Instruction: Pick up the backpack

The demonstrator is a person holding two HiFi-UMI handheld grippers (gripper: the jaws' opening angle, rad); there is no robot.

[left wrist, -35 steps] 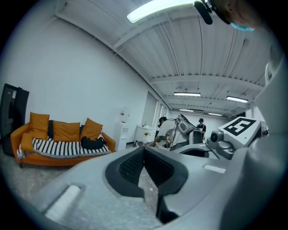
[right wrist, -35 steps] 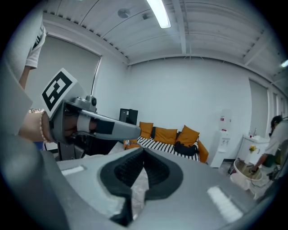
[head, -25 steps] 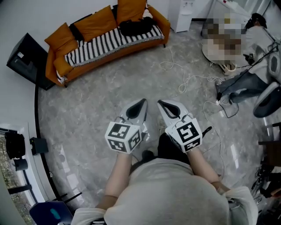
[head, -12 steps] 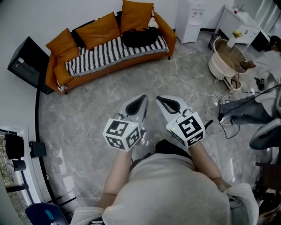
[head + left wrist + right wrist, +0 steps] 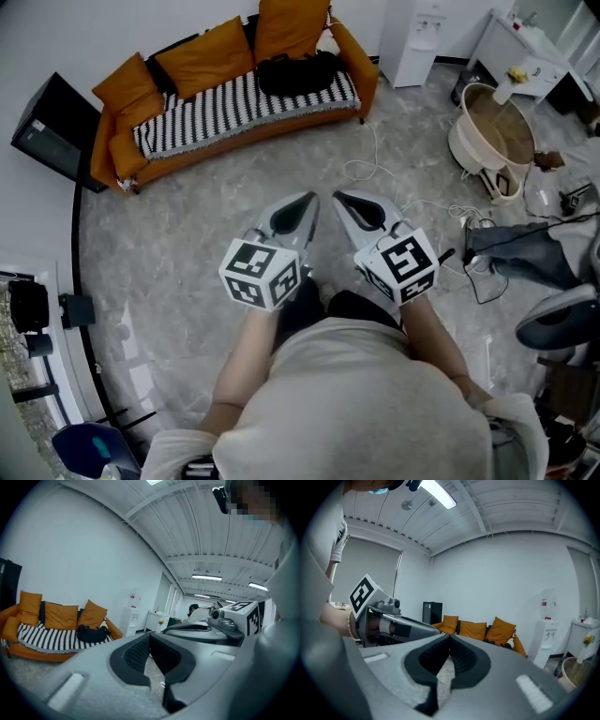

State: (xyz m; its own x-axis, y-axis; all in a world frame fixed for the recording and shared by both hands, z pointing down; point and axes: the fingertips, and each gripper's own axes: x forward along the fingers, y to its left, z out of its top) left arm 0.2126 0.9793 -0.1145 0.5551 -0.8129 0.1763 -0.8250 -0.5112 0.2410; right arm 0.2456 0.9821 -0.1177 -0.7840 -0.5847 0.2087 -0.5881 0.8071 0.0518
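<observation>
A black backpack (image 5: 298,73) lies on the striped seat of an orange sofa (image 5: 145,157) at the far side of the room; in the left gripper view the backpack (image 5: 92,633) shows on the sofa's right end. My left gripper (image 5: 306,202) and right gripper (image 5: 343,201) are held side by side over the grey floor, well short of the sofa. Both are shut with nothing between their jaws. In the right gripper view the sofa (image 5: 474,630) stands beyond the shut right gripper (image 5: 450,638); in the left gripper view the left gripper (image 5: 149,636) is shut.
A black panel (image 5: 49,129) leans by the wall left of the sofa. A white water dispenser (image 5: 418,37) stands right of it. White cables (image 5: 375,169) trail across the floor. A round tub (image 5: 491,131), a white cabinet (image 5: 527,51) and a chair (image 5: 555,319) crowd the right side.
Both grippers, still shut, have travelled forward across the floor toward the sofa. The sofa and the tub at right now sit closer and lower in the head view.
</observation>
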